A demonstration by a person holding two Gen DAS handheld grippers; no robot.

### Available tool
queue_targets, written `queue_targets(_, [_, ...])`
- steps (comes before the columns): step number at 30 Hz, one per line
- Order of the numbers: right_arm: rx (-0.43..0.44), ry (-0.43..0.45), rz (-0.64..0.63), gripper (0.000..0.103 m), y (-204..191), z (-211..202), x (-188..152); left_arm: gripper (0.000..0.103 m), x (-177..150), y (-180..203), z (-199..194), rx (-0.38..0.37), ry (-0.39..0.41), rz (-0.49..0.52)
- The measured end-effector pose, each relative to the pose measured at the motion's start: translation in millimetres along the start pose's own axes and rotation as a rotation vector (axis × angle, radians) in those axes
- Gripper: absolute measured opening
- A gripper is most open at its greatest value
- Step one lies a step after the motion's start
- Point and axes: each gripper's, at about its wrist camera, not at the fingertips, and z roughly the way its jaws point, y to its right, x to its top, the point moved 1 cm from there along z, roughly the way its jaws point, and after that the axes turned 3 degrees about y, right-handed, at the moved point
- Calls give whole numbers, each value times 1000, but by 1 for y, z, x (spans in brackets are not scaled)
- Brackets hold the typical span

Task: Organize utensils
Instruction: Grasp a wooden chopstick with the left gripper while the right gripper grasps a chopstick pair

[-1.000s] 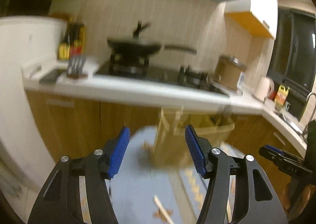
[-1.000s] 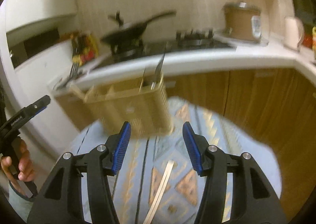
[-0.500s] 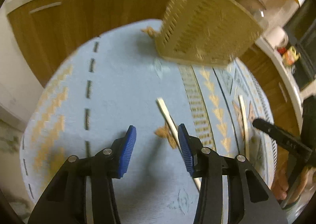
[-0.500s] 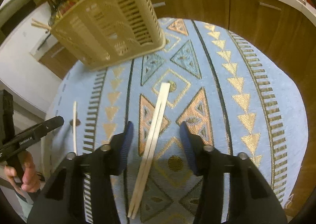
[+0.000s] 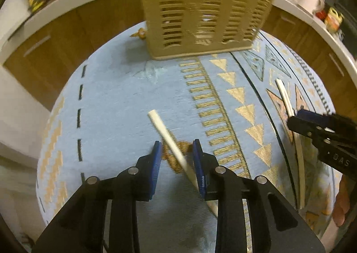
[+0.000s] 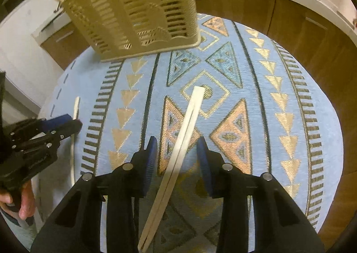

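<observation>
A single pale chopstick (image 5: 171, 143) lies on the blue patterned tablecloth (image 5: 116, 97). My left gripper (image 5: 177, 152) is open and low over it, one finger on each side. A pair of pale chopsticks (image 6: 178, 141) lies side by side further right. My right gripper (image 6: 177, 155) is open and straddles them. A beige slotted utensil basket (image 5: 200, 7) stands at the far side of the table; it also shows in the right wrist view (image 6: 133, 12). The pair also shows in the left wrist view (image 5: 287, 105), and the single chopstick shows in the right wrist view (image 6: 74, 123).
The round table's edge (image 6: 330, 146) curves close on the right. Wooden cabinets (image 6: 290, 23) and a white counter (image 5: 55, 1) stand behind the table. The left gripper (image 6: 33, 141) shows in the right wrist view, the right gripper (image 5: 323, 132) in the left wrist view.
Both grippers have tilted down from the kitchen and lowered to the table. Each has closed in over its chopsticks, with the jaws narrowed but still open.
</observation>
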Motion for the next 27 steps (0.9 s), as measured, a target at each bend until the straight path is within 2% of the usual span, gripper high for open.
queue_targets(2, [-41, 0, -51, 34, -8, 1, -1, 25, 1, 7, 1, 36, 7, 35])
queue_targets(3, [-53, 0, -65, 34, -10, 2, -1, 19, 1, 12, 1, 47, 12, 58])
queue_targets(6, [-95, 3, -119, 20, -14, 3, -3, 7, 0, 19, 1, 59, 16, 84])
queue_targets(7, [-91, 1, -119, 15, -14, 3, -4, 6, 0, 21, 1, 64, 21, 93])
queue_targets(10, [-77, -9, -124, 13, -11, 1, -6, 5, -3, 21, -2, 63, 31, 112])
queue_targets(12, [-53, -18, -122, 12, -7, -1, -8, 4, -5, 20, -4, 37, 26, 115])
queue_targets(15, [-11, -49, -104, 11, 2, -6, -9, 4, -5, 11, -6, -76, -3, 129])
queue_targets(17, [16, -70, -84, 11, 10, -7, -9, 4, -3, 6, -6, -120, -20, 145])
queue_targets(22, [26, -120, -85, 12, 14, -5, 1, 5, 4, -6, -3, -211, -86, 125])
queue_targets(24, [29, -148, -94, 13, 12, -4, 2, 14, 9, -8, -1, -235, -120, 132])
queue_targets(27, [38, -186, -91, 13, 14, 1, 11, 15, 15, -7, -1, -220, -142, 151])
